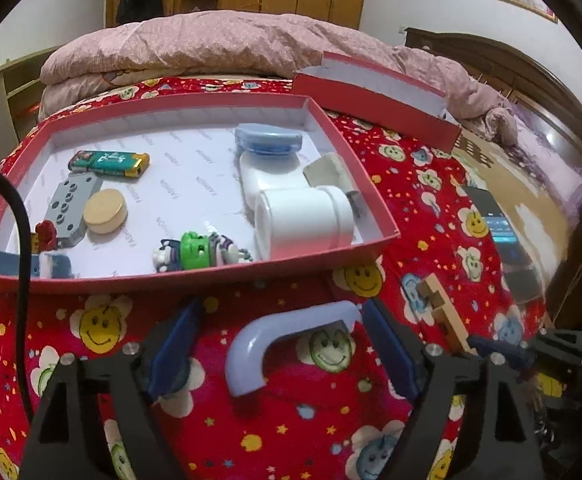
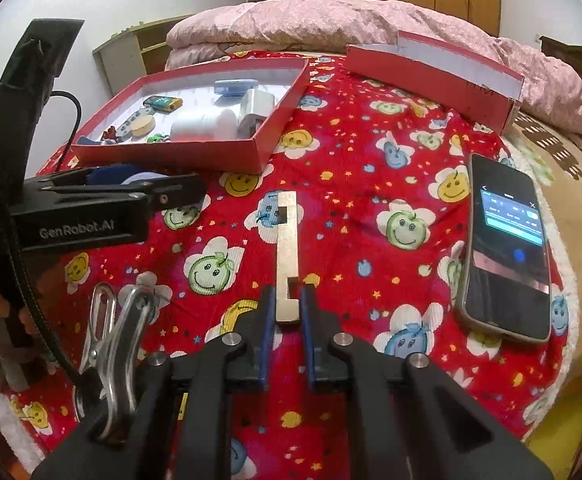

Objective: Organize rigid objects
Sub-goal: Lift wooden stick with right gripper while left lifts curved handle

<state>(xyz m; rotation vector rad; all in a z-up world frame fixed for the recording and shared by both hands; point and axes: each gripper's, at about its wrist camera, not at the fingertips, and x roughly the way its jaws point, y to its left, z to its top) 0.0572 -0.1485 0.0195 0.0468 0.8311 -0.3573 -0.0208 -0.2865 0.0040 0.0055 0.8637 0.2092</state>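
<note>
A pale blue U-shaped handle [image 1: 259,344] lies on the red cloth between the fingers of my open left gripper [image 1: 279,344], which do not touch it. A notched wooden bar [image 2: 287,248] lies on the cloth, also seen in the left wrist view [image 1: 443,312]. My right gripper [image 2: 287,312] is shut on its near end. The red tray [image 1: 195,276] beyond holds a white pipe elbow [image 1: 299,212], blue case [image 1: 269,140], lighter [image 1: 109,162], grey plate [image 1: 71,204], wooden disc [image 1: 105,210] and a green toy figure [image 1: 199,252]. The tray also shows in the right wrist view [image 2: 211,152].
The red box lid [image 2: 431,72] lies at the back right. A phone [image 2: 507,248] with a lit screen lies on the right. A metal clip [image 2: 111,344] lies at the near left. Pink bedding [image 1: 227,44] is piled behind the tray.
</note>
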